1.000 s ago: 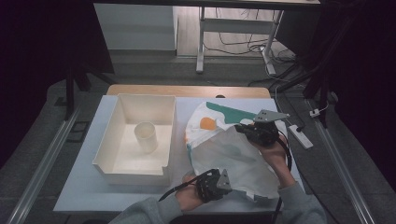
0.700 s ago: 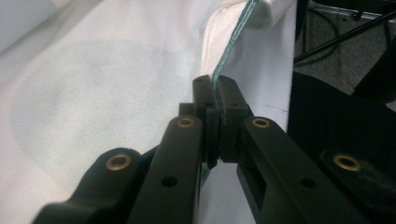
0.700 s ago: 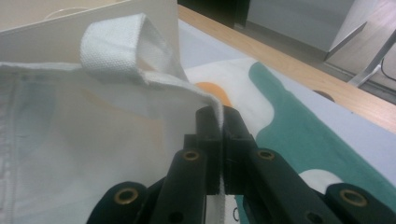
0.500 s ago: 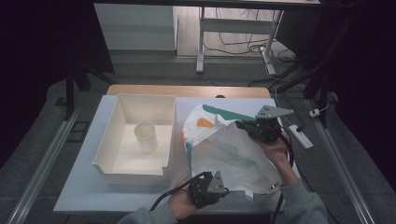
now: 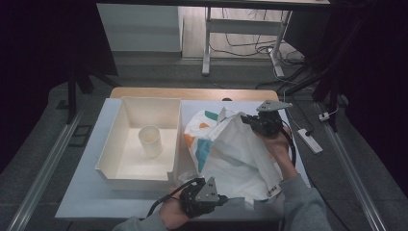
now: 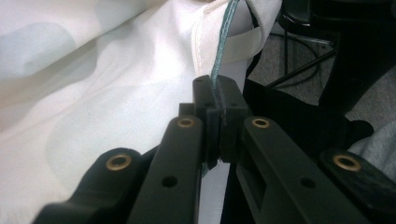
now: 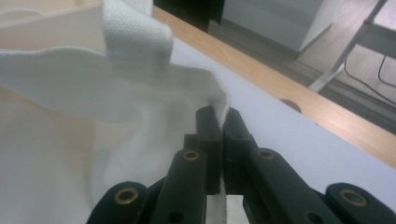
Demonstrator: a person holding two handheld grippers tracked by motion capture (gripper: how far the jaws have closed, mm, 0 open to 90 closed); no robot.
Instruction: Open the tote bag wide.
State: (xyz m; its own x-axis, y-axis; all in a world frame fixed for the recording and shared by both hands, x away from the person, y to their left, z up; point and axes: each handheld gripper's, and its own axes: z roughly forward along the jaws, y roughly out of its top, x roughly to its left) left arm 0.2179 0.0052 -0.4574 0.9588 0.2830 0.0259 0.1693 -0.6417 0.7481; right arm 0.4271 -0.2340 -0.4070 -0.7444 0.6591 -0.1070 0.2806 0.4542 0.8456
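Bag (image 5: 235, 154) is crowded just beside bin (image 5: 126, 168). Bag rim is pinched tight by left gripper (image 6: 218, 100) & right gripper (image 7: 218, 120).

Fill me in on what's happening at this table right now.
A person holds a white tote bag with a claw in each hand. The left claw is shut on the bag's teal-edged rim near the table's front; the right claw is shut on the rim at the far side, lifting it above the table. Beside the bag sits a cream bin with a cup standing inside it.
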